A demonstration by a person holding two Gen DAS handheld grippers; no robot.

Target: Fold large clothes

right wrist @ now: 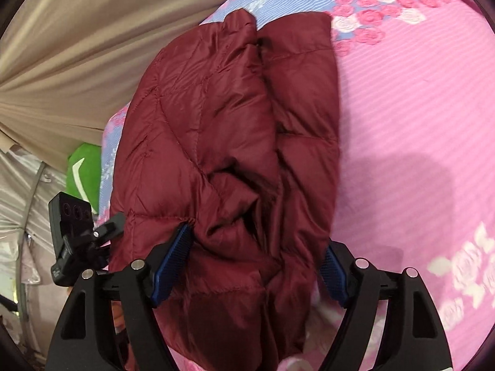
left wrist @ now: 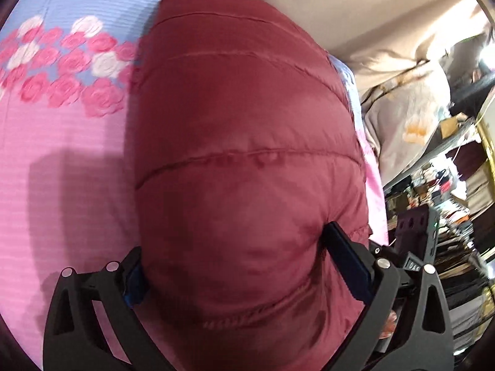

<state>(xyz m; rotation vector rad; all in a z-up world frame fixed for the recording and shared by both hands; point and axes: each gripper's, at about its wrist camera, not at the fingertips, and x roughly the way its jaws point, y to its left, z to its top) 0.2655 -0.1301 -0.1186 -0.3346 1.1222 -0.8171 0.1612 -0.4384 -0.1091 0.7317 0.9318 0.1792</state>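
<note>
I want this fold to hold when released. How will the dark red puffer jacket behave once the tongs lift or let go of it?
The puffer jacket bulges between the right tongs and left tongs, so it will probably spring back. Its shiny fabric looks slippery on the pink bedsheet. The quilted, puffy panels suggest it is light for its bulk, and the loose folds look floppy.

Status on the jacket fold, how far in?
Done: the maroon puffer jacket is already doubled into a thick bundle on the pink floral bedsheet. In hand: left gripper and right gripper each clamp it. Left: set down and flatten, probably.
</note>
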